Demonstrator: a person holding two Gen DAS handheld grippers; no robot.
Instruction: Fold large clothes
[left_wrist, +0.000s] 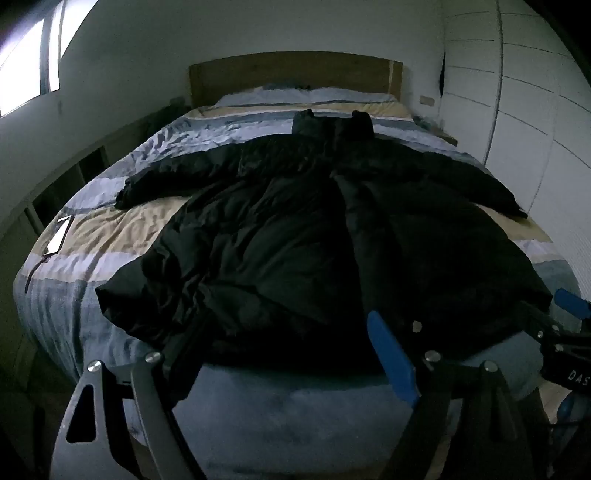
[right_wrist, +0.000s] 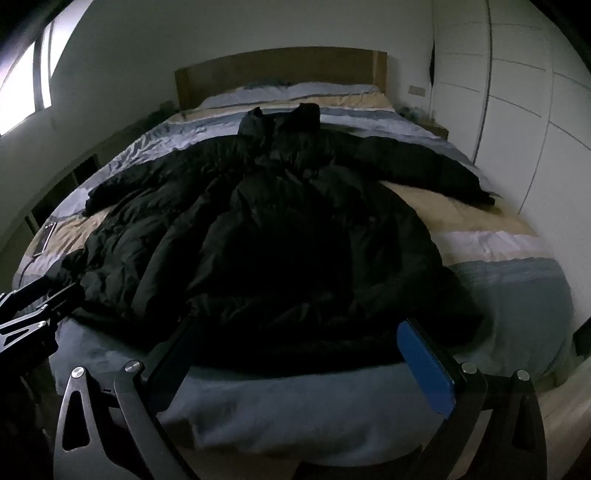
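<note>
At the foot edge of the striped bed (left_wrist: 92, 236), my left gripper (left_wrist: 280, 343) and right gripper (right_wrist: 306, 350) gape wide, empty, above the black puffy coat (left_wrist: 295, 229); its slippery bulk could slide off.

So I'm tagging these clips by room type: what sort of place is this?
Most likely a home bedroom: a double bed with a striped blue and beige duvet, a wooden headboard against the wall, and white panelled wardrobe doors alongside. A black padded coat lies spread on the bed.
</note>
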